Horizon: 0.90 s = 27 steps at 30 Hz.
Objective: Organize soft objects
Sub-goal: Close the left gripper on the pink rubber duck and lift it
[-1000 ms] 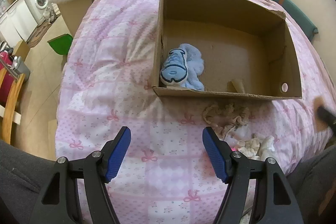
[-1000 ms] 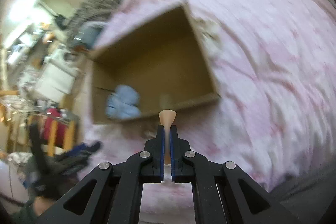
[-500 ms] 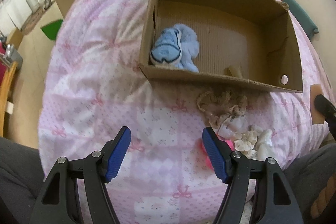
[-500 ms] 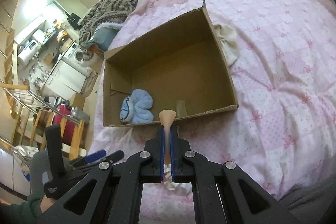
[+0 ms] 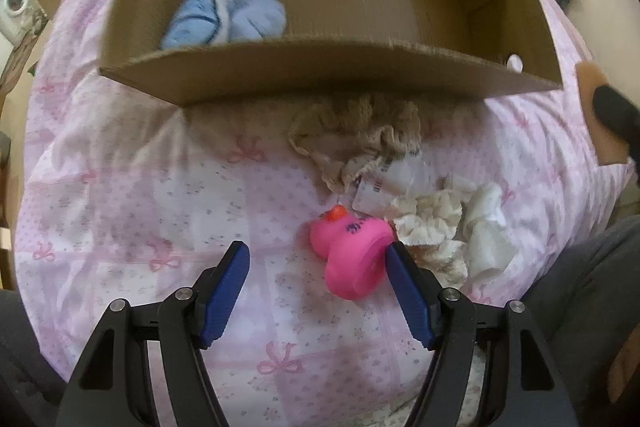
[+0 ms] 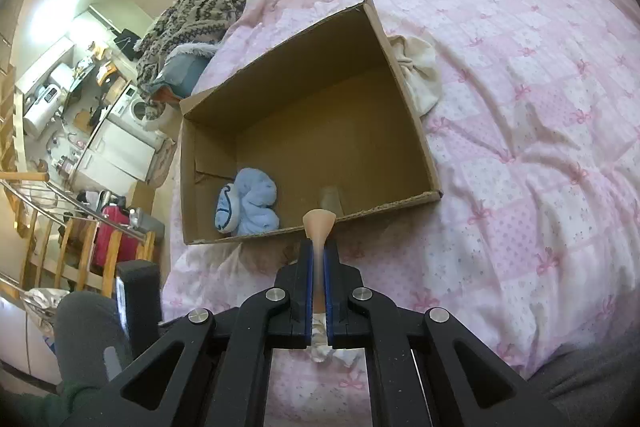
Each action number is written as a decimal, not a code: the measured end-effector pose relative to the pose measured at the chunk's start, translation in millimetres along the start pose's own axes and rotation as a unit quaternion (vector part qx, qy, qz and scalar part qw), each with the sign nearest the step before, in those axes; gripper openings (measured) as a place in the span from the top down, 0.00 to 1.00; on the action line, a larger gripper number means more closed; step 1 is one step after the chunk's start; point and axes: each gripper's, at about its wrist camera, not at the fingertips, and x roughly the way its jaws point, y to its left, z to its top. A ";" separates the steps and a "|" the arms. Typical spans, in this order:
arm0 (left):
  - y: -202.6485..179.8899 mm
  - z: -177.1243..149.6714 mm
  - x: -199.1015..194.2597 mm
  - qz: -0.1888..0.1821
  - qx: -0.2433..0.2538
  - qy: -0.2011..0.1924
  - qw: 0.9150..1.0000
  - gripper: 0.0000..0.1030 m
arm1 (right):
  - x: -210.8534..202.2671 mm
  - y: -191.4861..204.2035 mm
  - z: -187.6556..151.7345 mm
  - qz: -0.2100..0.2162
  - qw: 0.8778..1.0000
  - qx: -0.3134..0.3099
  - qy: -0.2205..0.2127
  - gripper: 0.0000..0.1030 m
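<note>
Pink rubber duck point(image 5: 352, 255): lies on the bed quilt point(image 5: 120, 195), just beside the crumpled white cloths point(image 5: 452, 227), in front of the cardboard box point(image 5: 304, 75).
Handling: likely light, squashy, a little slick; take it across the body.
Left hand-held gripper point(image 5: 318, 291): apart, right finger touching the duck.
Right hand-held gripper point(image 6: 318, 291): together, clamped on a thin tan piece point(image 6: 319, 227).
Box contents: blue plush point(image 5: 228, 13).

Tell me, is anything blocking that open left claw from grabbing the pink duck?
Nothing visible. The left gripper is open, and the pink duck lies on the quilt beside its right finger. White cloths crowd the duck's far side.
</note>
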 end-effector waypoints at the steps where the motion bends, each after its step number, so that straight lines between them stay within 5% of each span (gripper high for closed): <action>1: -0.8 0.7 3.1 -0.004 -0.002 0.003 1.000 0.43 | 0.5 -0.2 0.0 0.000 1.000 0.000 0.000 0.94; 3: -1.0 3.8 8.5 -0.021 -0.005 0.012 1.000 0.62 | 1.1 0.5 0.0 -0.001 1.000 -0.002 0.001 0.94; 4: -1.6 4.8 10.4 -0.033 -0.006 0.016 0.999 0.64 | 1.5 0.9 -0.1 -0.002 1.000 -0.003 0.002 0.94; 13: -7.7 1.0 -4.6 -0.012 0.017 -0.004 1.000 0.65 | 3.1 0.4 -0.4 -0.005 1.000 -0.005 0.003 0.94; 27: 42.2 -4.2 -25.9 0.066 -0.037 -0.023 0.997 0.65 | 5.8 3.3 -1.8 -0.014 1.000 -0.016 0.004 0.94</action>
